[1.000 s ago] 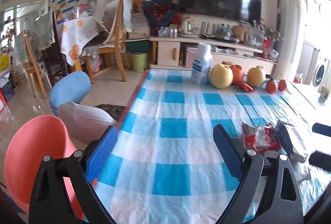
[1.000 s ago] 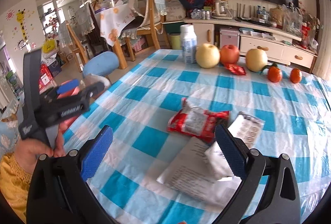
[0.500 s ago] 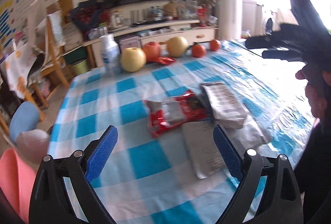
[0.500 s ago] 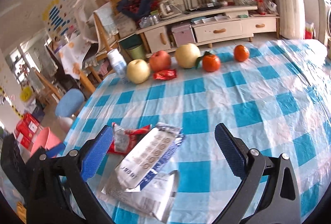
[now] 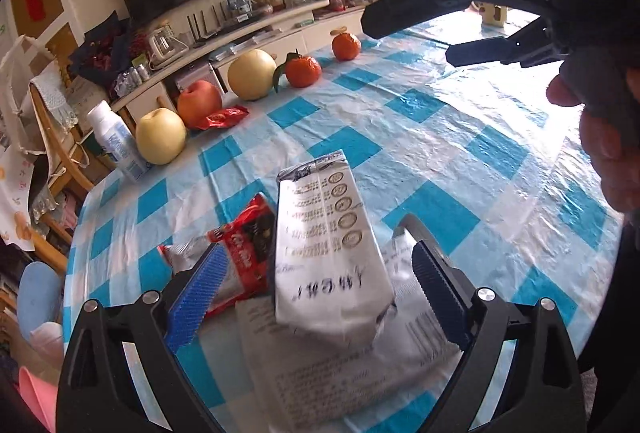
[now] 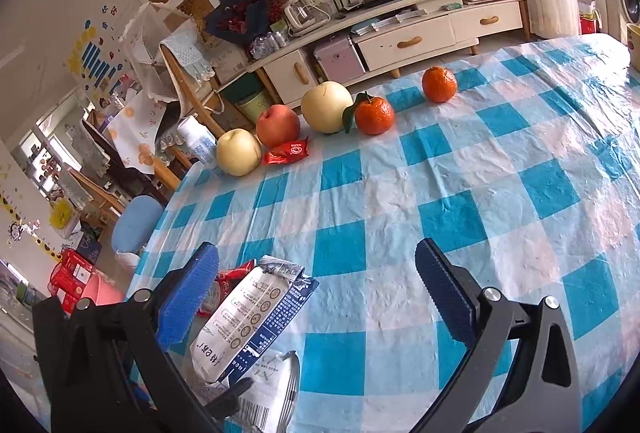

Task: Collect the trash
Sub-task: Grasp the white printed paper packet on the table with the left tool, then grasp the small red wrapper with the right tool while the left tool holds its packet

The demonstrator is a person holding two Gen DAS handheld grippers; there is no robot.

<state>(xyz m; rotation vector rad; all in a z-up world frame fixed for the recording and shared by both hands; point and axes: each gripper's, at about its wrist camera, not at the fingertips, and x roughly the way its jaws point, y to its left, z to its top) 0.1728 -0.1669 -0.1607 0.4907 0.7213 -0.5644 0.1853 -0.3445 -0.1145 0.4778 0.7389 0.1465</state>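
The white carton [image 5: 328, 257] lies on the checked table [image 5: 460, 137] atop flat wrappers, its long axis running straight ahead between the spread, empty left tongs [image 5: 316, 293], which are nearer; the right tongs [image 6: 316, 297], also gaping, hover beside it

Left tool [image 5: 316, 287] low over the worktop, jaws spread wide, blue ribbed pads [image 5: 194, 297] well apart and closed on nothing; its black frame also shows at the lower left of the right wrist view [image 6: 120, 365]. Right tool [image 6: 316, 297] likewise wide open, pads [image 6: 444, 293] apart, pointed down and forward across the worktop. In the left wrist view the right tool [image 5: 480, 13] is raised at upper right, with the person's hand [image 5: 600, 129] wrapped round its handle, fingertips showing below the dark body.
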